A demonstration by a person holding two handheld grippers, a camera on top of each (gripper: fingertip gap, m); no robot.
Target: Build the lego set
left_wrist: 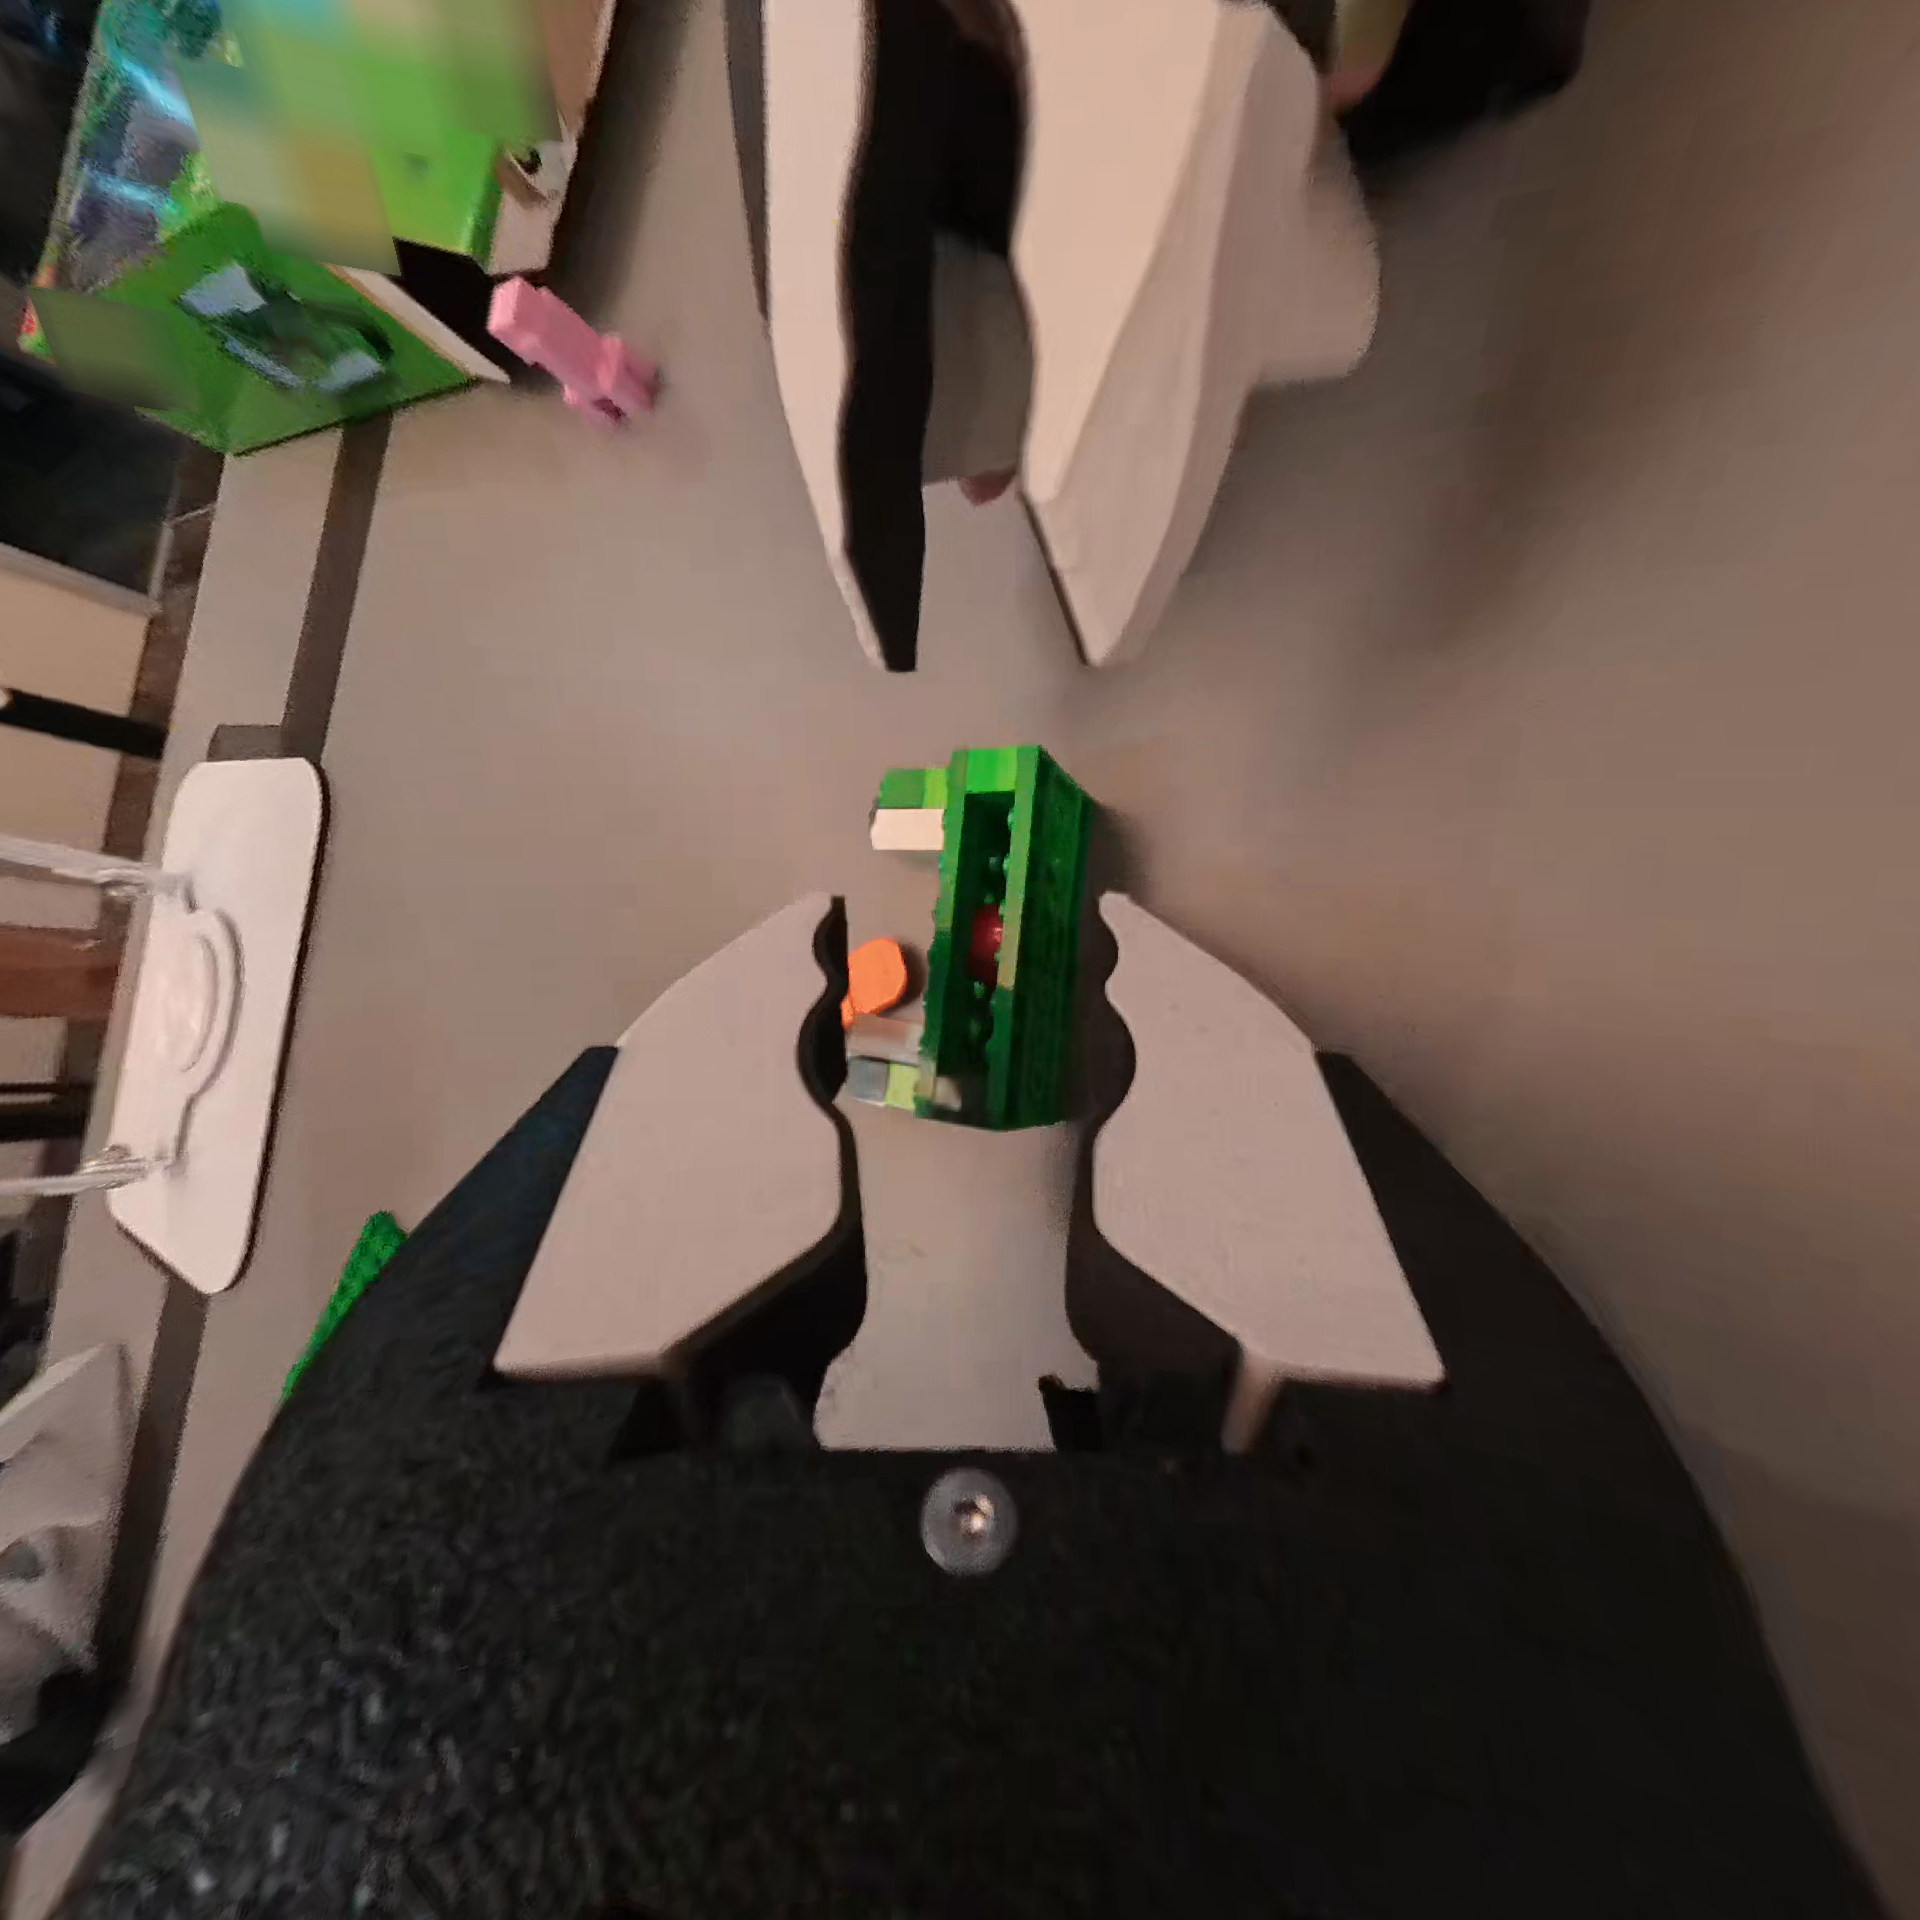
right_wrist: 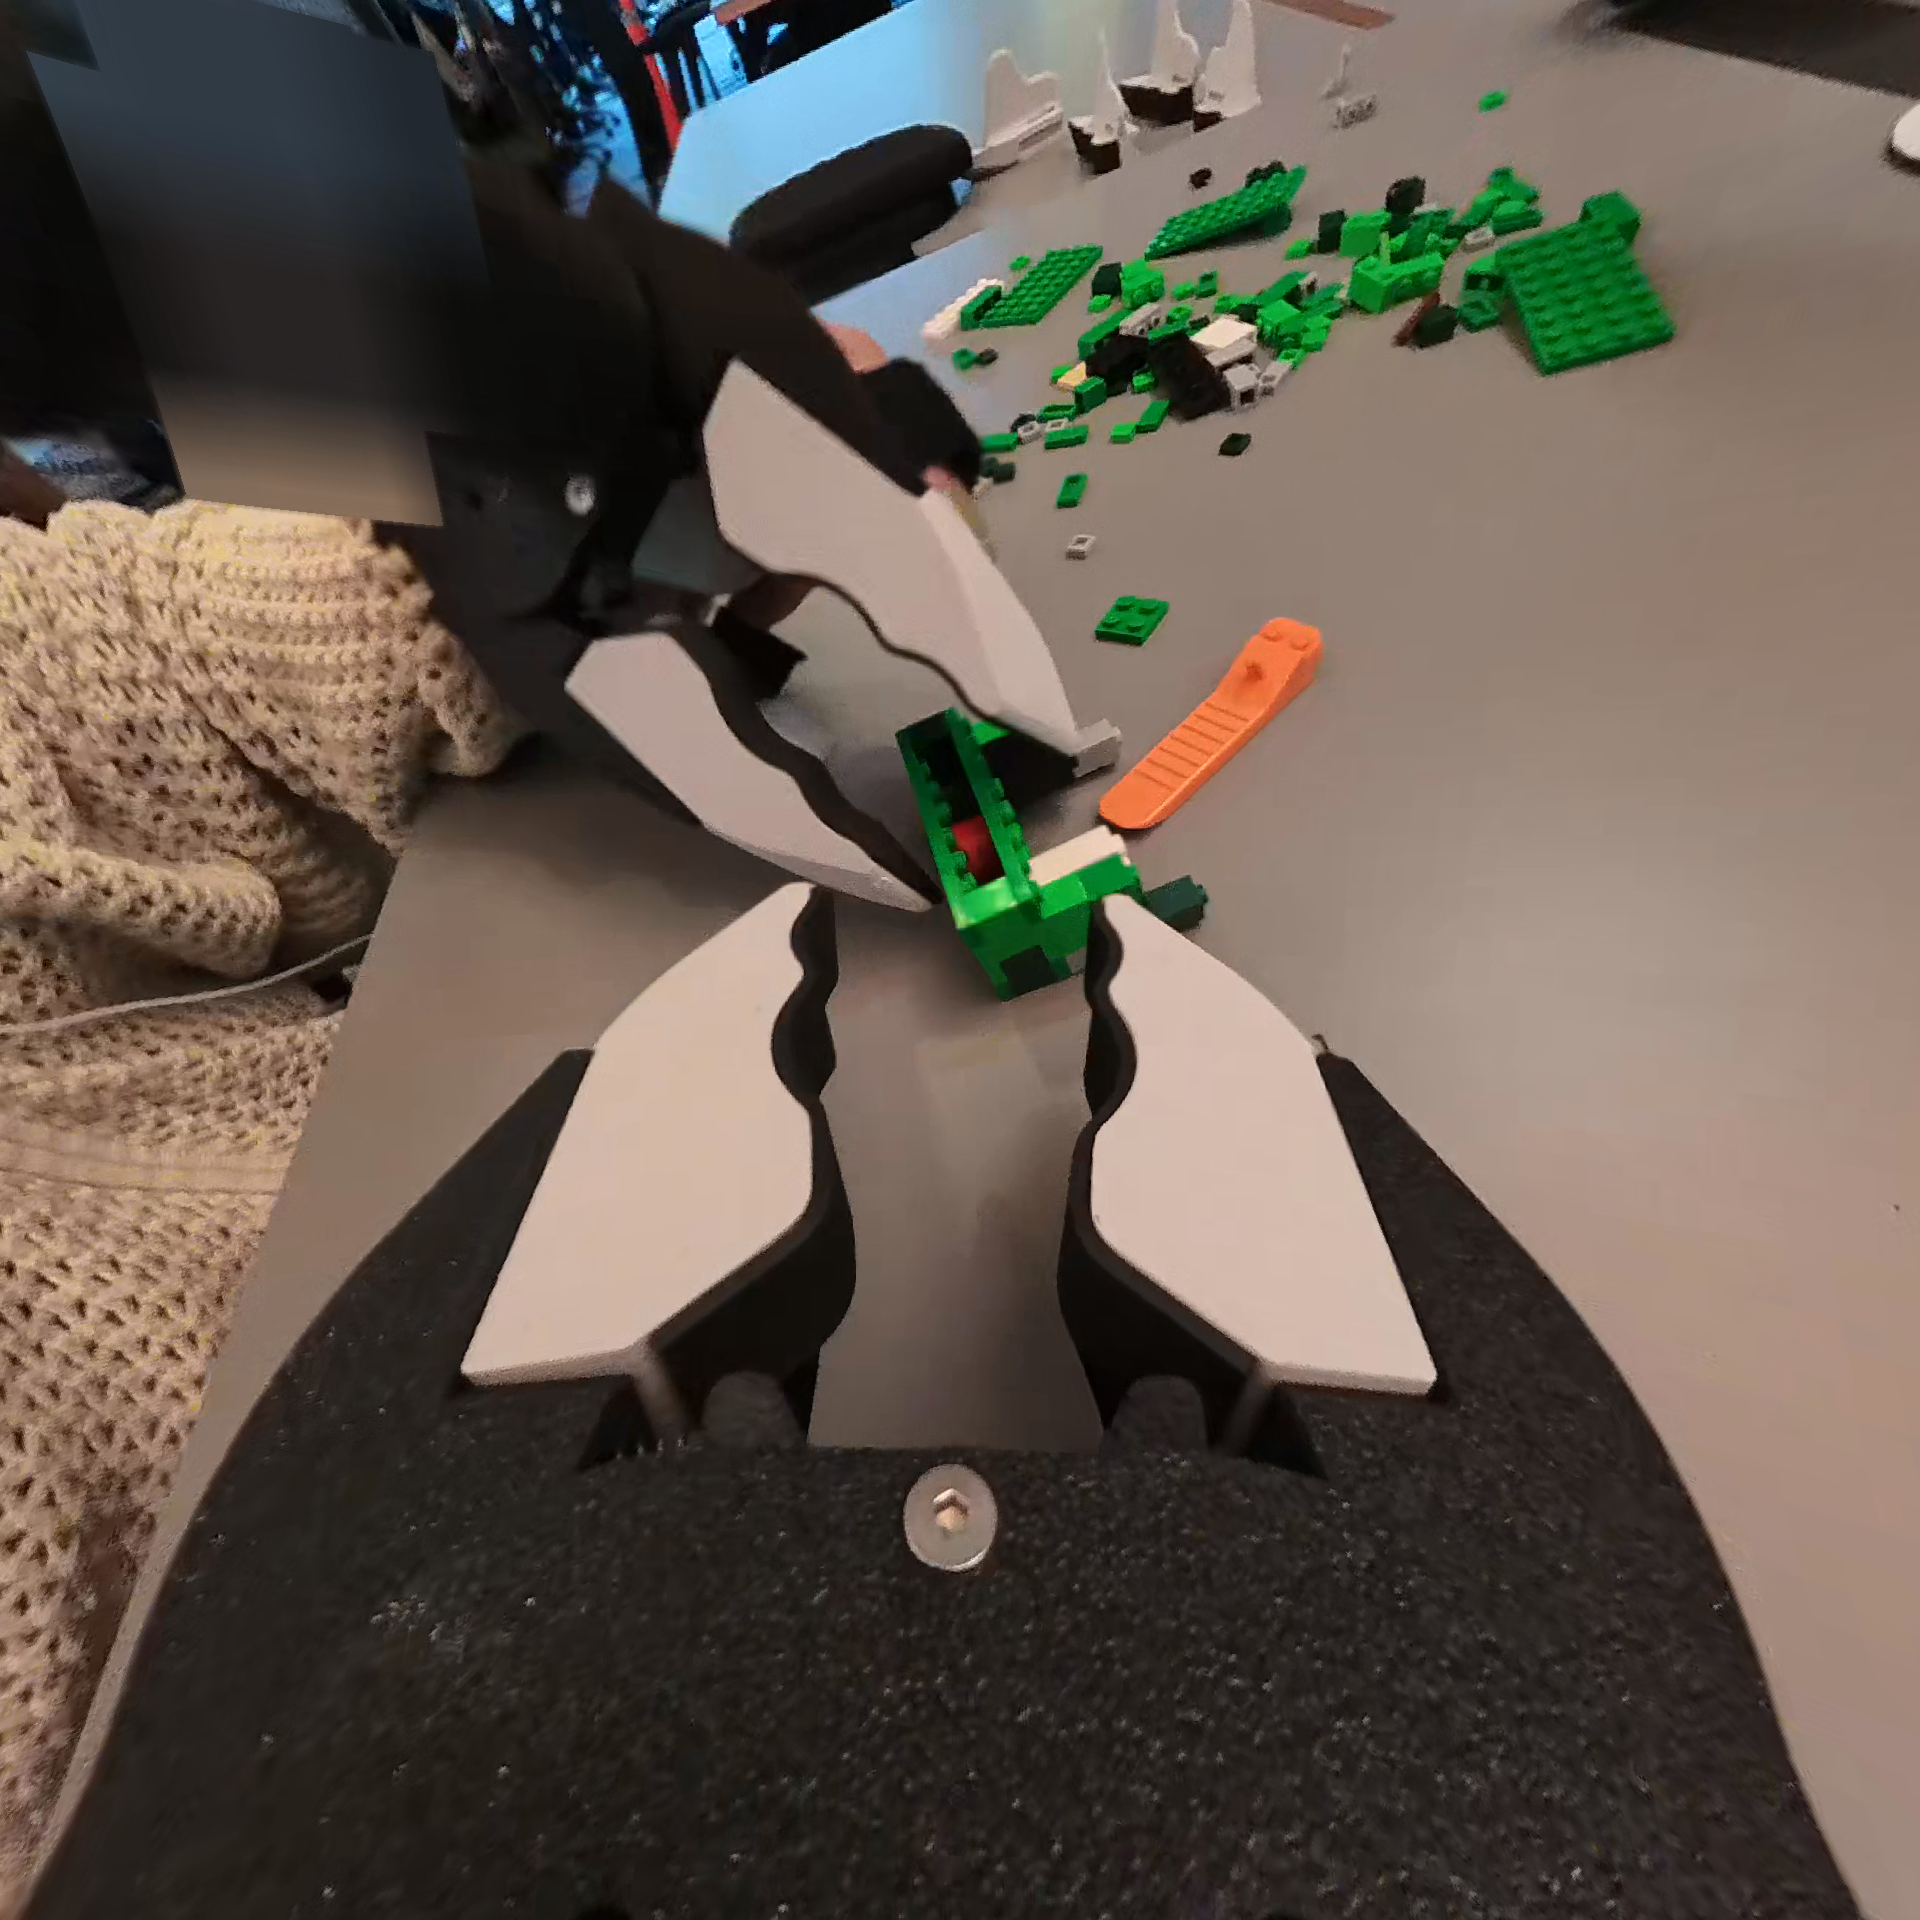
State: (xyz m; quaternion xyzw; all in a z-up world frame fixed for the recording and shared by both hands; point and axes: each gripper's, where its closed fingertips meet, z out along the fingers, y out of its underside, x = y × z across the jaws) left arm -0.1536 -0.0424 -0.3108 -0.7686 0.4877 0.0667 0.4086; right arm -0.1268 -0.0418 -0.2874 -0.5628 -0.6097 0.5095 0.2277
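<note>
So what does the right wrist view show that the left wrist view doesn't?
Only the right wrist view shows the heap of loose green bricks, the whole orange brick separator and a cream knitted sleeve.

Only the left wrist view shows the green box, a pink brick figure and a white coaster.

Both show the grey table, the green lego build with a red piece inside, and both hand-held grippers, left and right, open around it.
</note>
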